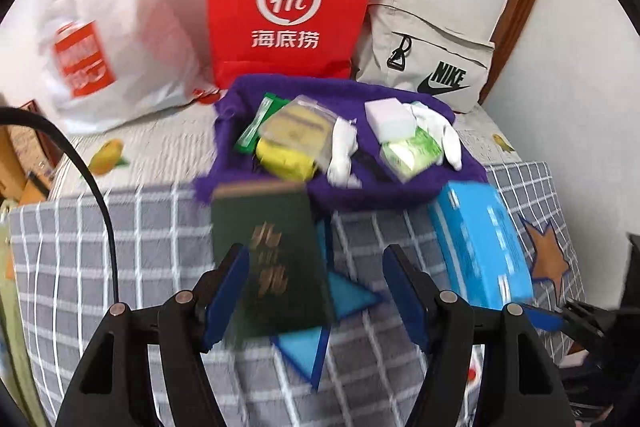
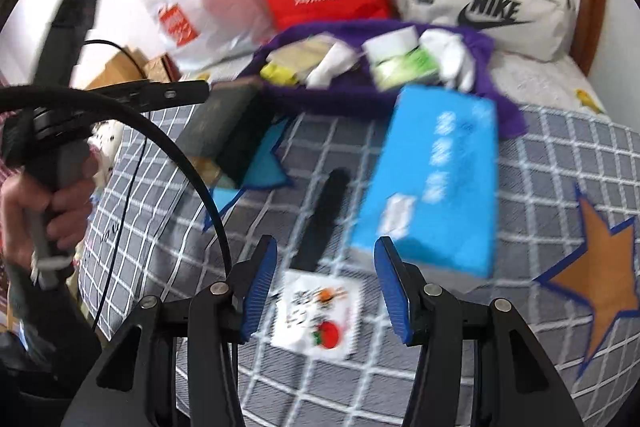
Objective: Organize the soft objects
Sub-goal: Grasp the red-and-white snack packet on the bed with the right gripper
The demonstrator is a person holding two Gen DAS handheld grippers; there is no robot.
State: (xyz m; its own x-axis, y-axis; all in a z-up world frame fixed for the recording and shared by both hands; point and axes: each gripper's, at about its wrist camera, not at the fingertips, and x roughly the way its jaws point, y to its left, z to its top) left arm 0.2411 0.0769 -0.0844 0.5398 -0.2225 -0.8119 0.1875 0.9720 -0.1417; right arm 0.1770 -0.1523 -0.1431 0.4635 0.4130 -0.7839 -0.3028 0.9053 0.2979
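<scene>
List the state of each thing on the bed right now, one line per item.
Left gripper: jaws open, green booklet between them.
Right gripper: jaws open, over white sachet.
Blue box: closed, lying flat.
Purple cloth: spread out, holding packets.
Red bag: upright.
Grey pouch: leaning on the wall.

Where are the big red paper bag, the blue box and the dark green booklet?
Big red paper bag [image 1: 288,7]: left wrist view, white logo.
Blue box [image 2: 436,179]: right wrist view, top face.
Dark green booklet [image 1: 272,251]: left wrist view, cover.
</scene>
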